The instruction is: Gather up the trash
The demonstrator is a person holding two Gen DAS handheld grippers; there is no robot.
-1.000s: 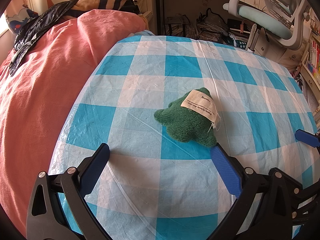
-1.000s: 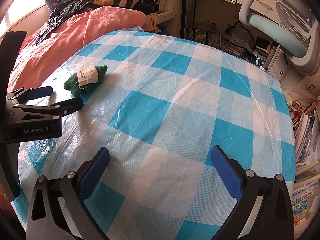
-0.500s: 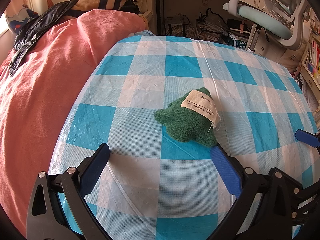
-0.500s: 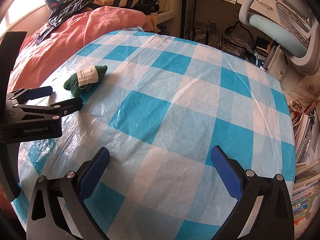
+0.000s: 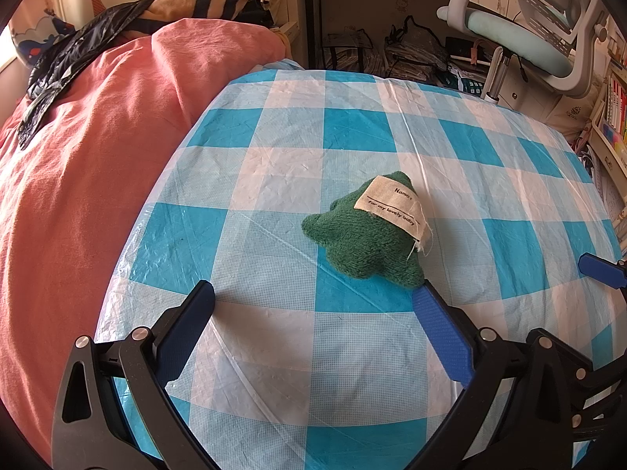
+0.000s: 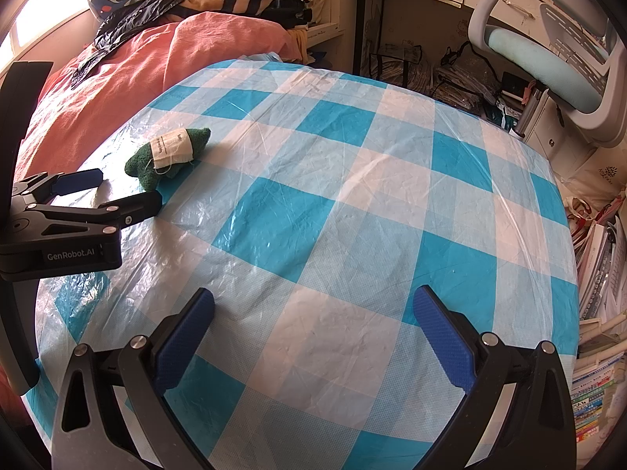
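Nothing collected yet, by my read. My left claw point(image 5: 313, 297) is spread wide w/ the green plush scrap point(image 5: 364, 235) just ahead, touching its right finger. My right claw point(image 6: 313, 301), also spread wide, is well apart from the scrap. No bin in view, afaict.

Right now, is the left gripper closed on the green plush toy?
No. The left gripper is open and empty, and the green plush toy lies on the checkered sheet just ahead of its right fingertip.

Our left wrist view low and close over the checked sheet point(image 5: 274, 164), facing the desk chair point(image 5: 521, 43), our right wrist view beside it, higher, both sharing the green plush point(image 5: 364, 235) point(image 6: 168, 156)
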